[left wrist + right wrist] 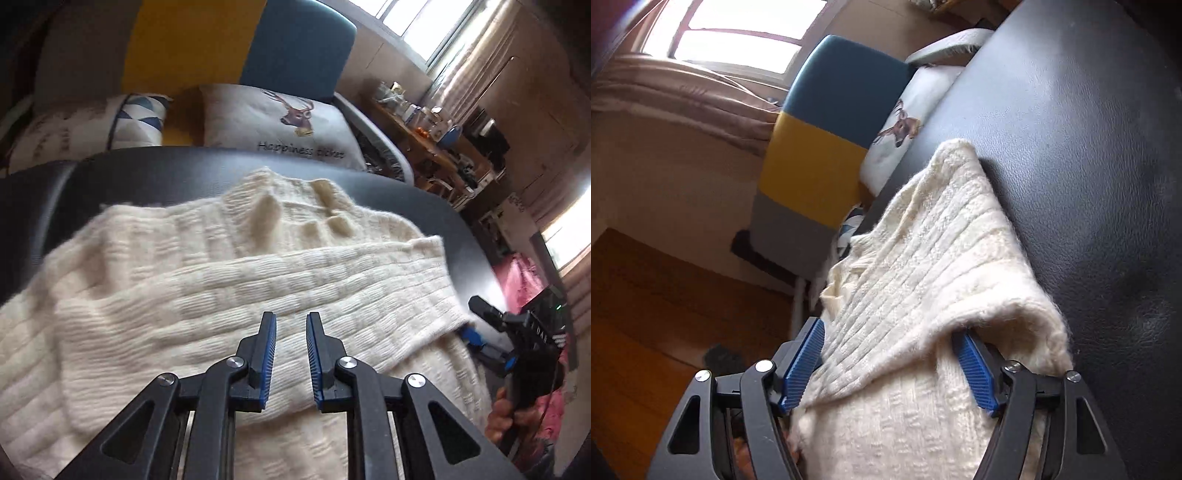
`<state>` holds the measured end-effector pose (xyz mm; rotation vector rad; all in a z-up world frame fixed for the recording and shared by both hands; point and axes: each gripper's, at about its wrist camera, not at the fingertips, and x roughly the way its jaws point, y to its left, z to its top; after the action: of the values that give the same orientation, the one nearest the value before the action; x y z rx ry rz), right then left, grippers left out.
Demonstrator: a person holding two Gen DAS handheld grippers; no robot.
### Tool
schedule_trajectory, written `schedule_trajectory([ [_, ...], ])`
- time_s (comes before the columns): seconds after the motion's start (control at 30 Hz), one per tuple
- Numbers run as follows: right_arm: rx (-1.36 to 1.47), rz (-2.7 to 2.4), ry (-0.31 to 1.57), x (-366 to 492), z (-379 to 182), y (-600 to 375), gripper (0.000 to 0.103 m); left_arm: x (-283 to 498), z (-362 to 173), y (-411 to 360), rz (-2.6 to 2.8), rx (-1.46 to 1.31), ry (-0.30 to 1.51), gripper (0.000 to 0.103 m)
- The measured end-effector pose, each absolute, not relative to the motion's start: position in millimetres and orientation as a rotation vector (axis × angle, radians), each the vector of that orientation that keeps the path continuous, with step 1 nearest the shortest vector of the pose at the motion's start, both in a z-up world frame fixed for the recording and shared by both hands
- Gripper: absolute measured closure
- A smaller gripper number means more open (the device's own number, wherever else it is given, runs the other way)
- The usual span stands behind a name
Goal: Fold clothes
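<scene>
Left hand-held gripper (291, 334) narrowly parted, right hand-held gripper (892, 341) spread wide

Blown-out daylight from the windows (424, 26), soft shadows, blurred fisheye edges with dark vignetted corners.

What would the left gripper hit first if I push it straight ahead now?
Most likely the cream sweater: the open left gripper points at its folded sleeve just ahead, over the black table. Its height above the knit is unclear.

Bare black table (424, 206) lies beyond and right of the sweater (221, 266). Pillows (280, 125) crowd the far edge. The sweater's fold fills the right claw (894, 363).
</scene>
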<state>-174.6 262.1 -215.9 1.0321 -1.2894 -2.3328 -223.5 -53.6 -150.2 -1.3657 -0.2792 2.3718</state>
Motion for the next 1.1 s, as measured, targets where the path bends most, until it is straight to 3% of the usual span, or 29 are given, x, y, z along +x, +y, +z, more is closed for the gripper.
schedule_trajectory([
  [0.03, 1.058, -2.384, -1.261, -176, -213, 260, 0.045, -220, -152, -57, 2.374, -1.367, -0.268, 0.087],
  [0.17, 1.175, -2.575, -1.142, -175, -210, 266, 0.048, -215, -167, -64, 2.393, -1.416, -0.188, 0.087],
  [0.2, 1.2, -2.589, -1.135, -175, -213, 270, 0.054, -212, -168, -66, 2.4, -1.392, -0.186, 0.087],
  [0.27, 1.267, -2.634, -1.076, -180, -218, 277, 0.095, -210, -168, -68, 2.402, -1.383, -0.201, 0.087],
  [0.3, 1.293, -2.668, -1.013, -182, -218, 279, 0.097, -210, -167, -70, 2.393, -1.391, -0.231, 0.087],
  [0.4, 1.363, -2.72, -0.896, -184, -211, 280, 0.097, -212, -161, -78, 2.353, -1.401, -0.344, 0.087],
  [0.43, 1.379, -2.711, -0.9, -183, -207, 280, 0.093, -211, -160, -82, 2.33, -1.399, -0.397, 0.085],
  [0.5, 1.335, -2.616, -0.988, -175, -200, 276, 0.074, -211, -158, -91, 2.288, -1.396, -0.495, 0.084],
  [0.53, 1.308, -2.56, -1.019, -173, -199, 269, 0.052, -211, -156, -94, 2.283, -1.39, -0.515, 0.083],
  [0.57, 1.281, -2.503, -1.048, -170, -197, 262, 0.038, -212, -153, -94, 2.291, -1.38, -0.503, 0.083],
  [0.6, 1.254, -2.446, -1.075, -167, -196, 255, 0.035, -213, -149, -93, 2.304, -1.37, -0.477, 0.083],
  [0.7, 1.172, -2.275, -1.148, -159, -191, 234, 0.035, -220, -137, -81, 2.336, -1.317, -0.355, 0.082],
  [0.8, 1.215, -2.208, -1.139, -169, -202, 205, 0.039, -225, -120, -52, 2.392, -1.183, -0.037, 0.081],
  [0.93, 1.225, -2.206, -1.172, -176, -215, 192, 0.063, -246, -123, -13, 2.271, -1.15, 0.261, 0.081],
  [1.1, 1.215, -2.212, -1.202, -182, -226, 181, 0.064, -275, -134, 12, 2.134, -1.149, 0.38, 0.081],
])
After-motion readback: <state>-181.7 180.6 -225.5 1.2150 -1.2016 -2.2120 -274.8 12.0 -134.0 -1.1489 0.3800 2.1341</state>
